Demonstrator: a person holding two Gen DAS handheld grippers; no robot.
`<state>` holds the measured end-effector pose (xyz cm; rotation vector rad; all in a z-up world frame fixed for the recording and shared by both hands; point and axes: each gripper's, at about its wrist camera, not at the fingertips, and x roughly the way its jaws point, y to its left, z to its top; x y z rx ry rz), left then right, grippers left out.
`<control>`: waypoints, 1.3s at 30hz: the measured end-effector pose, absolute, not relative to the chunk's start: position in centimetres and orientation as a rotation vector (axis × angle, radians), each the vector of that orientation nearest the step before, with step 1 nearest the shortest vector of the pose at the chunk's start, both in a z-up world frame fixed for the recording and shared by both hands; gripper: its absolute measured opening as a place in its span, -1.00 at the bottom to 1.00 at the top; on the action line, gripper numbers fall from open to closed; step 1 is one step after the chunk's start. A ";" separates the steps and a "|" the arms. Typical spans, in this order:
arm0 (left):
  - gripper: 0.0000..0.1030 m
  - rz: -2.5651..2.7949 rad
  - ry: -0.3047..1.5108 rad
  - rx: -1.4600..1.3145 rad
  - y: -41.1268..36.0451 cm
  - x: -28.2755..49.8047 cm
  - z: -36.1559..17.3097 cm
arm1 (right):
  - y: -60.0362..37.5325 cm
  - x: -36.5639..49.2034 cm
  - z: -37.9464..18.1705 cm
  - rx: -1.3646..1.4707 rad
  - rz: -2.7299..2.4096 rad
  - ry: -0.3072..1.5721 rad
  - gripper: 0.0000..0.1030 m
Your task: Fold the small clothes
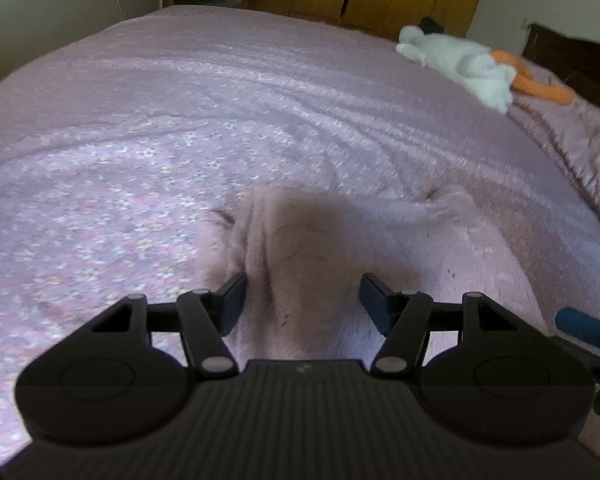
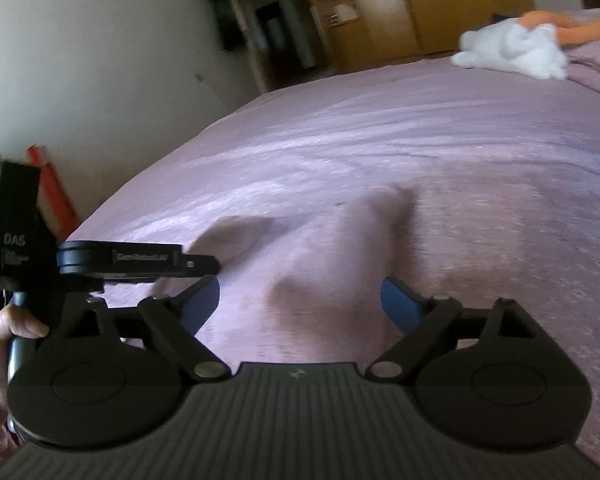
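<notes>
Both grippers have their jaws spread wide with nothing in them. The pink garment (image 1: 320, 248) lies rumpled on the bed (image 1: 220, 92), directly ahead of the left gripper (image 1: 303, 300) and the right gripper (image 2: 300, 300), its ridge running away from them toward the far side. Looks about equally close to both, so either could grab the near edge first.
</notes>
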<state>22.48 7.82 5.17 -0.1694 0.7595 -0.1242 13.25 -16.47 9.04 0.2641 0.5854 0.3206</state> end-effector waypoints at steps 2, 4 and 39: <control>0.21 -0.129 0.757 -0.205 8.0 22.9 4.7 | -17.2 13.3 8.6 0.278 0.290 0.591 0.80; 0.03 -0.130 0.750 -0.229 8.2 23.2 4.2 | -17.6 13.6 7.9 0.290 0.274 0.609 0.80; 0.15 -0.087 0.847 -0.324 14.1 15.8 5.9 | -14.0 11.0 5.6 0.030 0.366 0.641 0.77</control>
